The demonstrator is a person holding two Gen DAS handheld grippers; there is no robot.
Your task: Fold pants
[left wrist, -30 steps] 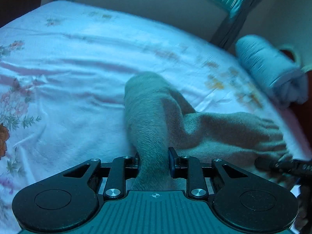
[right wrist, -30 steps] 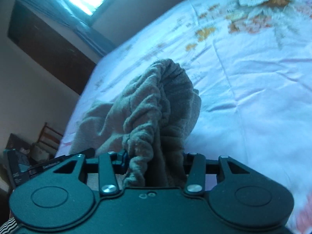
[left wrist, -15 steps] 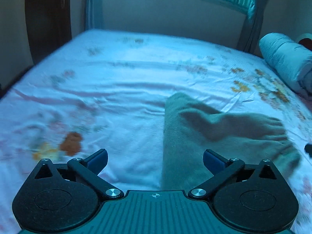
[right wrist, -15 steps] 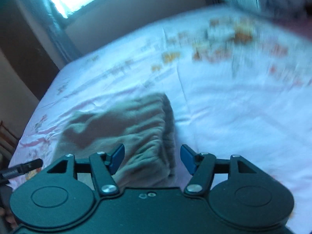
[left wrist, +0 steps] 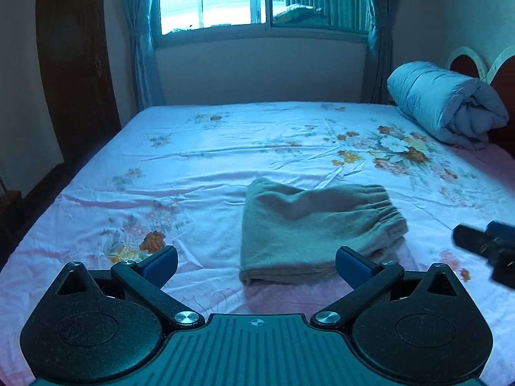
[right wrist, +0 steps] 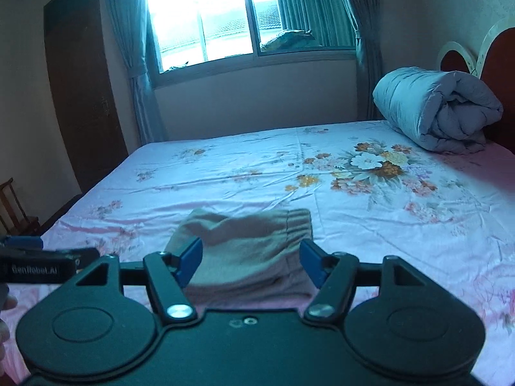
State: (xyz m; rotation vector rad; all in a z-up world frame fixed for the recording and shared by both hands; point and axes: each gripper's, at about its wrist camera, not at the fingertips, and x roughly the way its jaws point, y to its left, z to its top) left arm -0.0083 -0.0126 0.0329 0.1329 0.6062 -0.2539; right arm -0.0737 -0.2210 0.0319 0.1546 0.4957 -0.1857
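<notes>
The grey-brown pants lie folded into a compact rectangle on the flowered bed sheet, elastic waistband toward the right. My left gripper hangs above and short of them, jaws spread wide with nothing between the blue pads. In the right wrist view the pants lie beyond my right gripper, whose jaws are still opening, empty, lifted off the cloth. The right gripper also shows at the right edge of the left view, and the left gripper at the left edge of the right view.
A rolled blue-grey duvet rests at the bed's far right by the red headboard. A curtained window is behind the bed, a dark wardrobe at left, a wooden chair beside the bed.
Both grippers let go of the pants, opened, and drew back and up. The pants dropped from a raised bunch to a flat folded stack on the sheet.
</notes>
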